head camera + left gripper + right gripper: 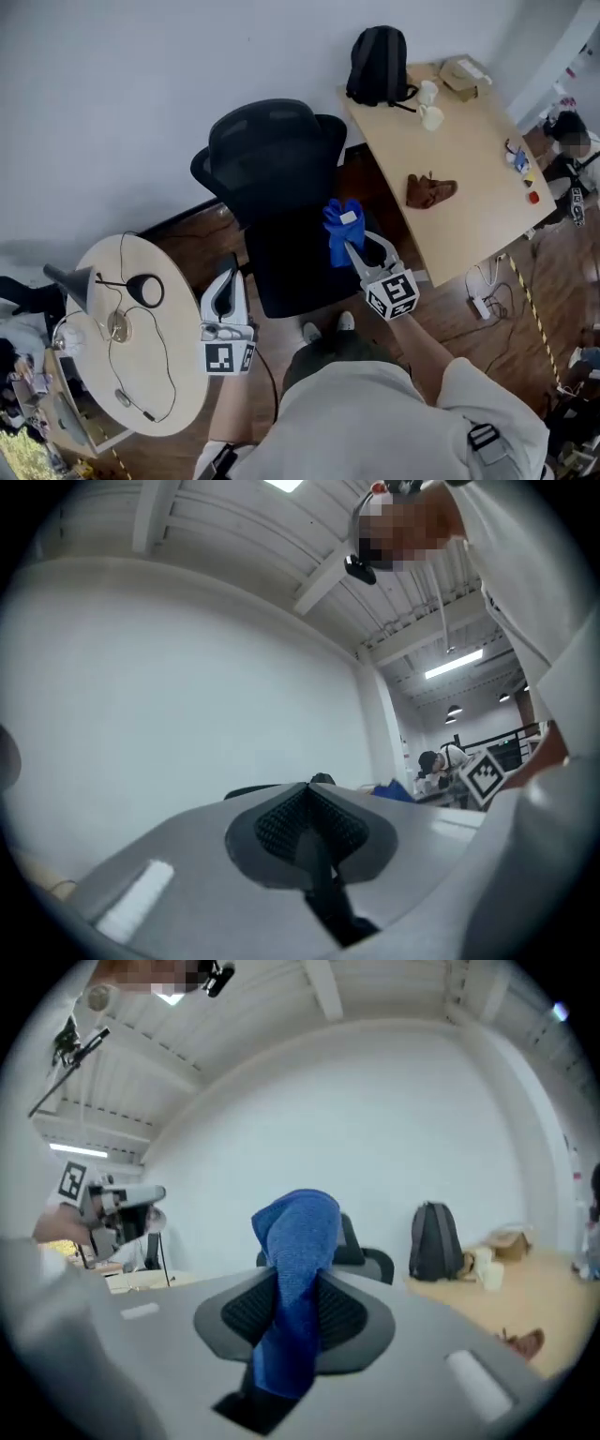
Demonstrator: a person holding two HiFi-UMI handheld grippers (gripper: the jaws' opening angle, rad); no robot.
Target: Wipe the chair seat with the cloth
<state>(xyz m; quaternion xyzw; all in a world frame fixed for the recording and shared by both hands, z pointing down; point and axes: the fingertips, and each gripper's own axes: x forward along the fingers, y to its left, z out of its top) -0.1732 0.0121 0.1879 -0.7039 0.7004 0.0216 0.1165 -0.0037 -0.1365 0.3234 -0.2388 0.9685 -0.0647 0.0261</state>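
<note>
The person stands right in front of the chair [272, 155], which sits at the centre of the head view with its seat [291, 272] facing them. The right gripper [351, 247] is clenched on the cloth [341, 228], a blue bunch that sticks up past the tips. Its own view shows the fabric pinched between the pads and trailing down behind them. The cloth hangs over the right part of the seat. Whether it touches the seat yet I cannot tell, and the wiping looks barely begun.

The left gripper [226, 281] sits at lower left of the head view, just beside the seat's left edge, with its jaws pressed together on nothing.

What could go wrong, as I judge it:

- The cloth is held as a narrow wad, so little of it would meet the seat. A low stroke could drag the hard tips across the seat instead of the fabric.
- The pinch is small, so friction on a long pull might tug the cloth free.
- Nothing steadies the chair, and a firm push may turn it or shove it toward the table [469, 159] at the right.
- The left gripper is near the round table [183, 309], where loose cables [141, 361] lie — a careless swing could catch them.
</note>
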